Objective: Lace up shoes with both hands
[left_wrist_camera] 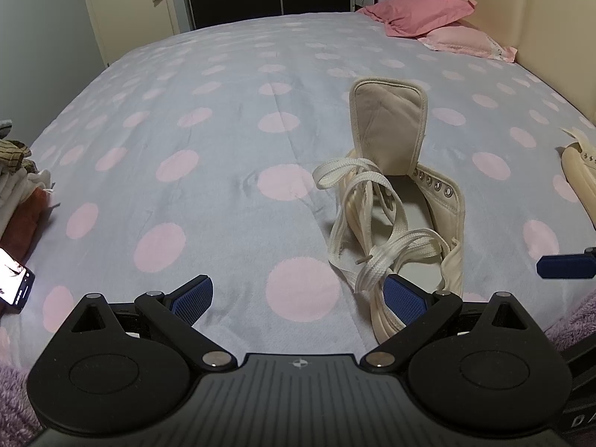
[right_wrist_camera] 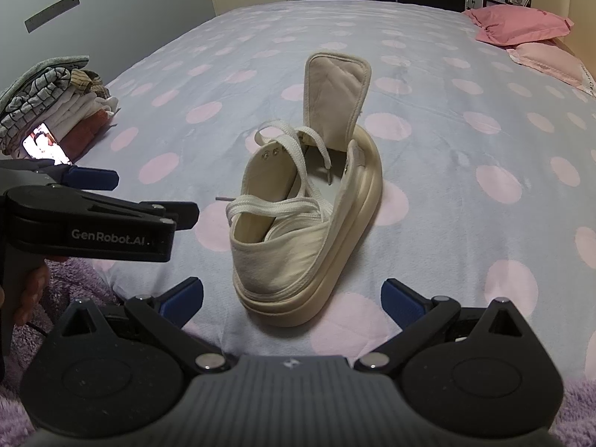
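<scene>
A cream canvas sneaker (right_wrist_camera: pixel 309 238) lies on the dotted bedspread with its heel toward me and its padded tongue (right_wrist_camera: pixel 337 97) standing upright. Its white lace (right_wrist_camera: pixel 283 201) is loose, draped in loops across the opening and only partly threaded. In the left wrist view the same sneaker (left_wrist_camera: pixel 443 223) sits right of centre, and the lace (left_wrist_camera: pixel 372 223) spills over its left side. My left gripper (left_wrist_camera: pixel 298 300) is open, and its right finger (left_wrist_camera: pixel 404 303) is close to the lace. Just behind the heel, my right gripper (right_wrist_camera: pixel 294 301) is open and holds nothing.
A second cream shoe (left_wrist_camera: pixel 579 171) lies at the far right. Folded clothes (right_wrist_camera: pixel 56 100) and a lit phone (right_wrist_camera: pixel 44 145) are on the left. Pink pillows (left_wrist_camera: pixel 428 15) lie by the headboard. Purple fuzzy fabric (right_wrist_camera: pixel 74 279) lies in the foreground, and a hand (right_wrist_camera: pixel 33 290) holds the left gripper.
</scene>
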